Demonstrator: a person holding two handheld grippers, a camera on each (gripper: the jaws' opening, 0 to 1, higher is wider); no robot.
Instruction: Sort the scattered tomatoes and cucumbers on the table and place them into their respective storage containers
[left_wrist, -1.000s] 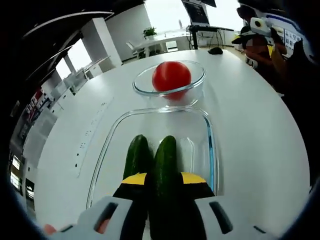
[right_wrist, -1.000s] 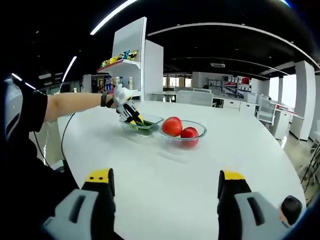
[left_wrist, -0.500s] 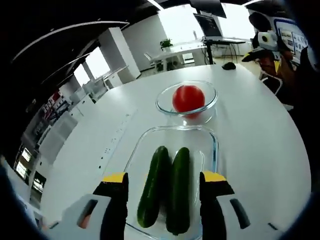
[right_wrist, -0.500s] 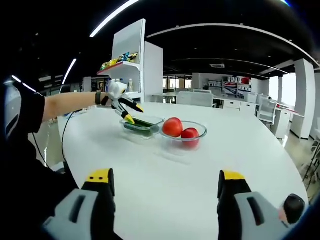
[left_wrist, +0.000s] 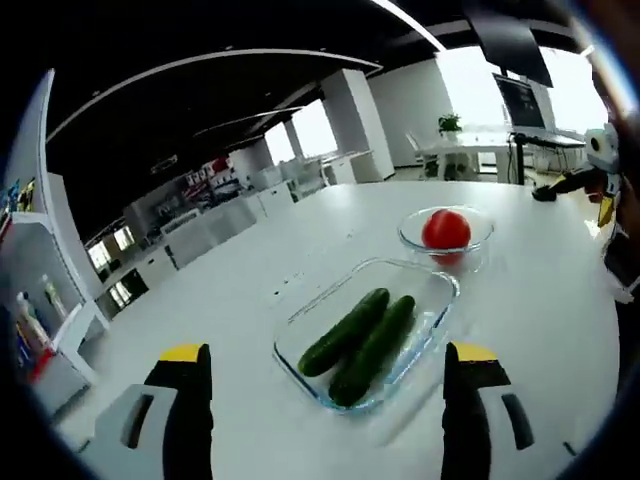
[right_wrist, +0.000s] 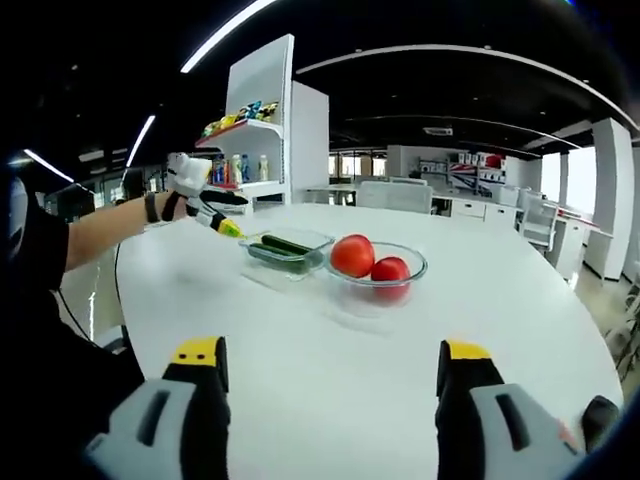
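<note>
Two green cucumbers (left_wrist: 362, 334) lie side by side in a rectangular glass dish (left_wrist: 424, 337) on the white table. Beyond it a round glass bowl (left_wrist: 470, 232) holds a red tomato (left_wrist: 445, 230). My left gripper (left_wrist: 328, 365) is open and empty, pulled back short of the dish. In the right gripper view the dish with cucumbers (right_wrist: 281, 246) sits left of the bowl (right_wrist: 408, 274), which holds two tomatoes (right_wrist: 353, 255). The left gripper (right_wrist: 205, 208) hangs left of the dish there. My right gripper (right_wrist: 328, 362) is open, low over the near table.
The white round table (right_wrist: 330, 340) has bare surface around both containers. A white shelf unit (right_wrist: 262, 120) with bottles and packets stands behind the table. A person's arm and dark sleeve (right_wrist: 90, 225) reach in from the left. Desks and chairs fill the room beyond.
My left gripper let go of the second cucumber into the dish, opened, and drew back and away from it. The right gripper stayed open and almost still.
</note>
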